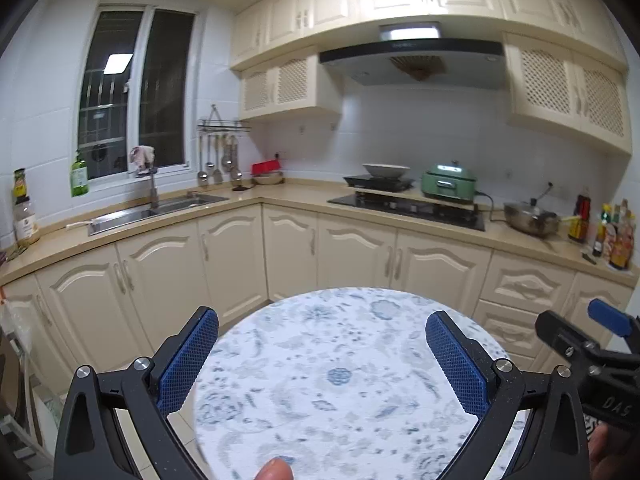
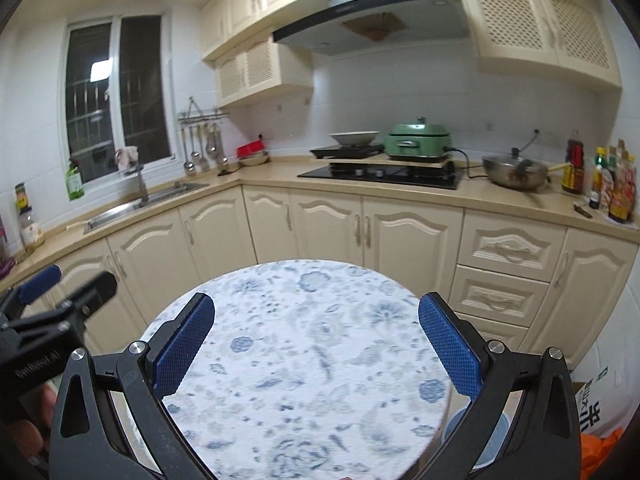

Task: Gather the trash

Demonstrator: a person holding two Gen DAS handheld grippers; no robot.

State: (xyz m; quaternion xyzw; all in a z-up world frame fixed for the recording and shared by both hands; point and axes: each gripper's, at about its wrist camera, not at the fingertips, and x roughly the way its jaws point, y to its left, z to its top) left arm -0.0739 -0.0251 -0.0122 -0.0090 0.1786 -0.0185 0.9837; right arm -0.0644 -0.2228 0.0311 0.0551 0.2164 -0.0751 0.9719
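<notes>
My left gripper is held above a round table covered in a white cloth with a blue floral print; its jaws are spread wide with nothing between the blue textured pads. My right gripper is held over the same table, jaws likewise spread wide and empty. In the left wrist view the right gripper's black frame and one blue fingertip show at the right edge; in the right wrist view the left gripper's frame shows at the left edge, so the two sit side by side and apart. No trash is visible on the part of the table surface I can see. Just beside the table's lower right edge, in the right wrist view, a pale blue bin is partly hidden behind my right finger; its contents cannot be made out. Near it at the right edge are a white sack with printed characters and something orange. Beyond the table run cream cabinets under a beige countertop. On the countertop: a sink below the window, a black cooktop, a green electric cooker, a steel wok and a cluster of sauce bottles at the far right.
</notes>
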